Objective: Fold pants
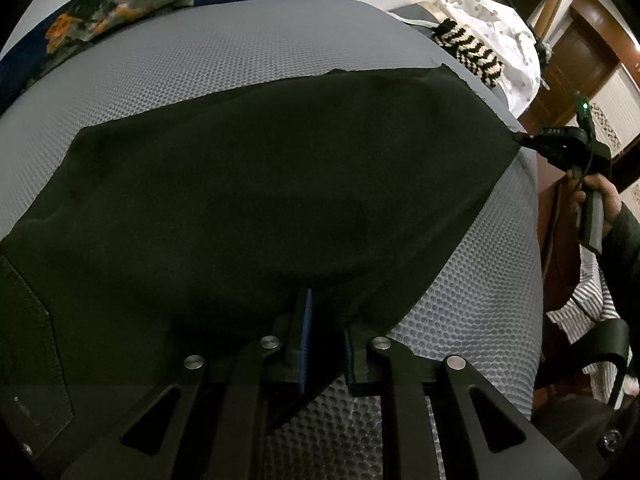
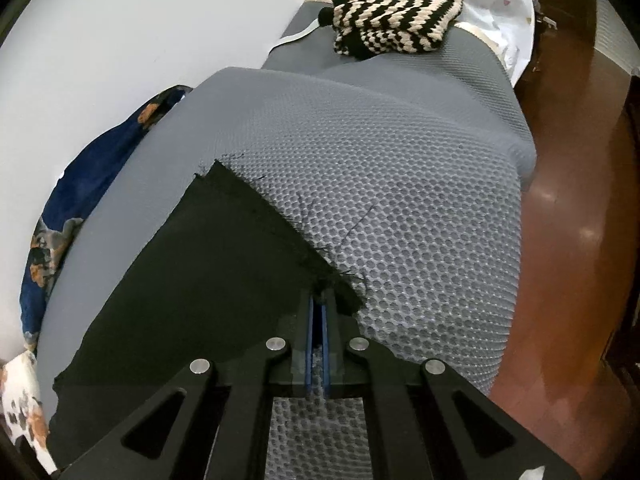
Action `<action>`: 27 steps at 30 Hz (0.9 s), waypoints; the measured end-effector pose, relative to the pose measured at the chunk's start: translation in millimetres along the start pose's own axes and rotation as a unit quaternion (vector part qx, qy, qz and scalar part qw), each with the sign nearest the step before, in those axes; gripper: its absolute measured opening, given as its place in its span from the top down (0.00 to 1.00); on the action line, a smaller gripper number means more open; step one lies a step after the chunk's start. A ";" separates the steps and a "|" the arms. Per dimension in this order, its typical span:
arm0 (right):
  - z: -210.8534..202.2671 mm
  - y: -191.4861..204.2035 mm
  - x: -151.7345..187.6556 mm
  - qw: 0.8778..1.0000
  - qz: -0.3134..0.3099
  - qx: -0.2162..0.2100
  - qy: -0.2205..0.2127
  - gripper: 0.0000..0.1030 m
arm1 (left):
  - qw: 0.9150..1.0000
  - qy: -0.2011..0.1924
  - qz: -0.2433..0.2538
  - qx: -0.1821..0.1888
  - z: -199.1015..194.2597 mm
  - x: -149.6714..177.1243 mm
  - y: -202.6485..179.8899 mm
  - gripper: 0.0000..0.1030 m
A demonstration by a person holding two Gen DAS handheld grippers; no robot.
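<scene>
Grey honeycomb-mesh mattress (image 1: 240, 68) carries the black pants (image 1: 240, 184), spread flat across its middle. At 6 o'clock the left gripper (image 1: 325, 336) has its fingers slightly parted around the near fabric edge — grip uncertain. At 3 o'clock the right gripper (image 2: 319, 300) pinches the frayed hem corner, fingers pressed together.

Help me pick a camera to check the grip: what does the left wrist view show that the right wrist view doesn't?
Left only: a stitched back pocket and the right gripper pinching the hem corner. Right only: the frayed hem up close and wooden floor. Both: black pants, grey mesh mattress, striped knit.
</scene>
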State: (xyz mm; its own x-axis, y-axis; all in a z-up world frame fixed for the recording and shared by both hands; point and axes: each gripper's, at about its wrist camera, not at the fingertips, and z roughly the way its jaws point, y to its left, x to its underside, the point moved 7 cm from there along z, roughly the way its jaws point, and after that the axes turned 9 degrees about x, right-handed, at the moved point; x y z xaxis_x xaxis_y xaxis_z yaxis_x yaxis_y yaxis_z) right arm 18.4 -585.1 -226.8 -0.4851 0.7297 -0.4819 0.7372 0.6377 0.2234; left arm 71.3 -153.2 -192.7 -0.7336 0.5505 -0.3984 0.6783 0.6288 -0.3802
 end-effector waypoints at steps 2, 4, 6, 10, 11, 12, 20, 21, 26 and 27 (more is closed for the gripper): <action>2.6 -4.4 0.0 1.000 0.002 0.008 0.001 0.98 | 1.000 0.002 -0.001 0.002 -0.2 -0.1 -1.2 0.84; 3.0 -5.2 -0.2 1.000 0.002 0.005 0.007 0.97 | 1.000 0.006 0.000 0.001 -0.9 -0.4 -2.5 0.83; 1.5 -4.4 -1.7 1.000 -0.006 0.011 0.012 0.88 | 1.000 0.010 0.000 0.002 -3.5 -0.1 -3.0 0.71; -10.9 -2.7 -14.1 1.000 -0.019 0.014 0.008 0.76 | 1.000 -0.001 -0.012 0.016 -17.0 -0.9 -3.3 0.53; -15.4 -0.5 -23.1 1.000 -0.022 0.007 0.003 0.76 | 1.000 -0.007 -0.013 0.024 -22.4 -1.3 -3.9 0.52; -17.6 2.2 -28.4 1.000 -0.026 0.000 0.001 0.76 | 0.999 -0.014 -0.014 0.029 -27.9 -2.0 -3.9 0.50; 4.2 85.9 -74.4 0.981 -0.138 -0.125 0.058 0.76 | 0.993 -0.086 -0.077 0.010 -63.0 -22.4 29.2 0.47; 10.1 95.9 -77.3 0.977 -0.152 -0.130 0.067 0.76 | 0.992 -0.090 -0.092 0.006 -65.1 -23.0 35.2 0.47; 45.0 130.8 -97.2 0.966 -0.194 -0.135 0.100 0.76 | 0.983 -0.108 -0.150 -0.018 -75.5 -20.5 61.7 0.47; 50.6 134.8 -100.6 0.965 -0.199 -0.133 0.104 0.76 | 0.980 -0.111 -0.162 -0.024 -77.6 -19.2 67.5 0.47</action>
State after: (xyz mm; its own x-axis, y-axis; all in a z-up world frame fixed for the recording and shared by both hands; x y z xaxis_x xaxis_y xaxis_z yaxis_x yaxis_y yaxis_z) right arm 190.3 -585.1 -191.2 -0.8097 0.4291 -0.4004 0.3387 0.8988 0.2783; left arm 128.0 -78.7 -145.9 -0.8797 0.1871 -0.4372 0.4041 0.7787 -0.4799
